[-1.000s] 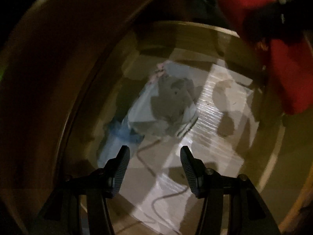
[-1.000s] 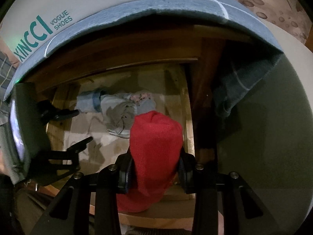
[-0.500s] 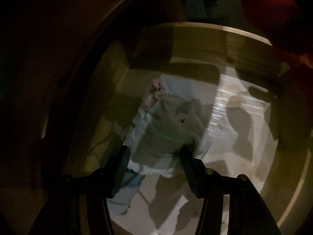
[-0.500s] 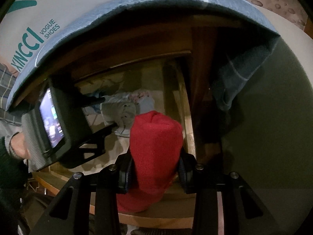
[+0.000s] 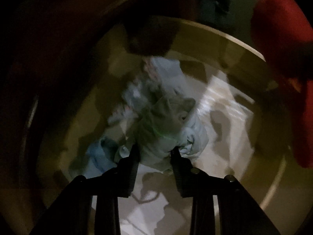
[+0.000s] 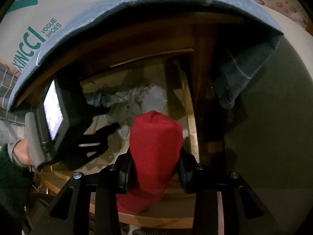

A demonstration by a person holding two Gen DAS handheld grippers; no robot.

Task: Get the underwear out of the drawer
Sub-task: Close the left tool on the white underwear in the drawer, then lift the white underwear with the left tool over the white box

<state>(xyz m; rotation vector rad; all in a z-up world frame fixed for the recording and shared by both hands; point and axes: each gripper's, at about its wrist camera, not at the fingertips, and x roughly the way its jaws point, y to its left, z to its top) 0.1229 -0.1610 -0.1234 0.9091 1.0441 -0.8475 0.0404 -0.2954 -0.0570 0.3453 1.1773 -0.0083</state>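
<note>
A crumpled pile of pale blue and grey underwear (image 5: 166,113) lies on the floor of the open wooden drawer (image 5: 225,37). My left gripper (image 5: 155,152) reaches down into the drawer; its jaws are closing and pinch the near edge of the pile between the pads. The right wrist view shows the same pile (image 6: 154,98) deep in the drawer, with the left gripper (image 6: 111,117) at it. My right gripper (image 6: 155,156) hangs over the drawer's front edge, shut on a red knit garment (image 6: 156,137). That red garment (image 5: 279,39) also shows at the upper right of the left wrist view.
White paper (image 5: 225,107) lines the drawer floor, and a thin cord (image 5: 144,197) lies on it. A grey-blue cloth (image 6: 176,0) covers the cabinet top and hangs down its right side (image 6: 244,74). A shoe box (image 6: 39,19) stands on top. A hand (image 6: 19,152) holds the left gripper.
The left gripper went deeper into the drawer onto the pile and its jaws narrowed around the cloth, which bunched up. The right gripper kept still with the red garment.
</note>
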